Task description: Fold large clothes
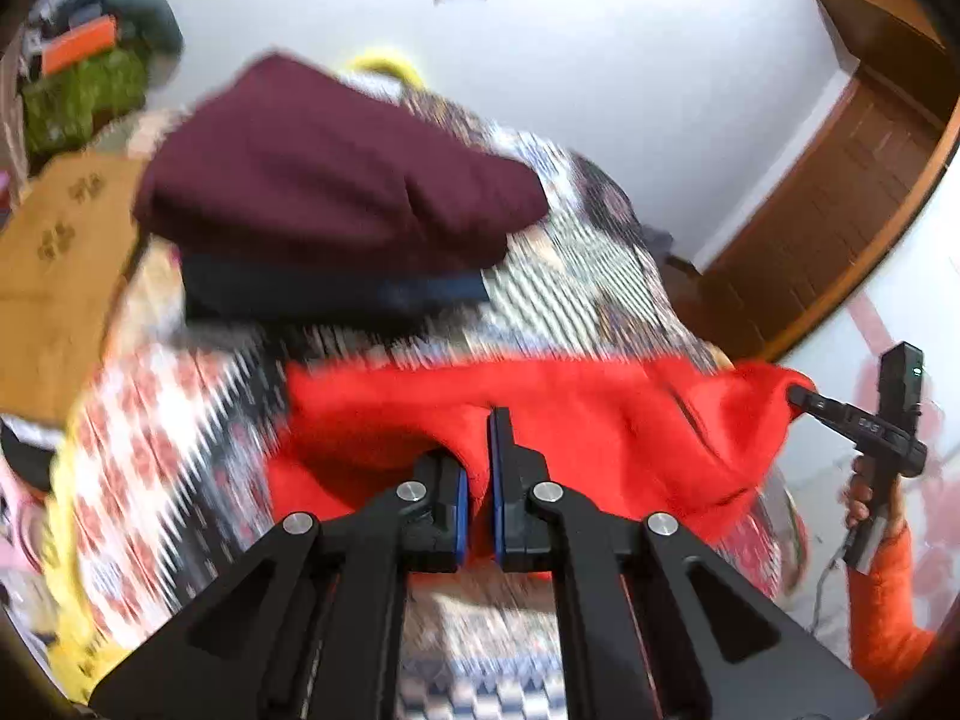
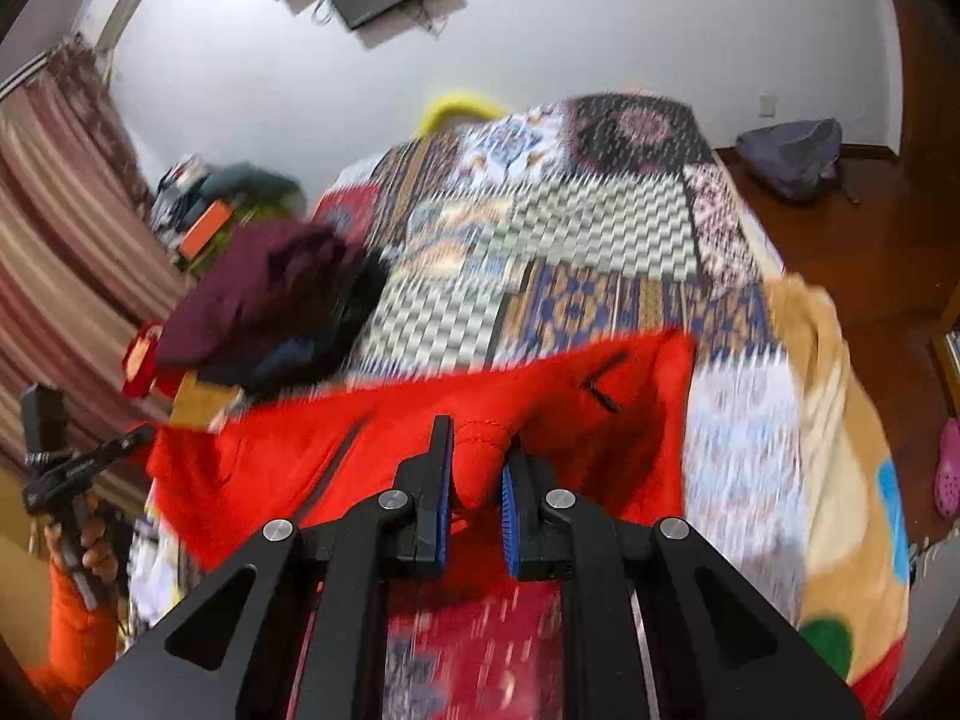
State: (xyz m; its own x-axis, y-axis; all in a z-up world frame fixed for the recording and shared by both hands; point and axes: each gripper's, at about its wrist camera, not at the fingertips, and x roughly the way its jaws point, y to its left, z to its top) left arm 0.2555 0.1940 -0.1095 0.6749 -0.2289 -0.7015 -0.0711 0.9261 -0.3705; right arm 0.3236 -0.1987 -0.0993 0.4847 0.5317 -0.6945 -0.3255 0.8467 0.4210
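bedroom | patchwork bedspread | striped curtain | wooden door

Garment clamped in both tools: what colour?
Bright red garment, plain; clearest in the right wrist view.

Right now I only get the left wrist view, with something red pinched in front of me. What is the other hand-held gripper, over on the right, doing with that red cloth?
Observer: The right hand-held gripper is shut on a bunched fold of the red garment, so both ends are held.
Operator: Is there a window anywhere? I only see a door.
Observer: No window shows, but a striped curtain hangs along the left side of the room.
Operator: Anything on the floor I should know about?
Observer: A pink clog lies on the wooden floor off the bed's right side.
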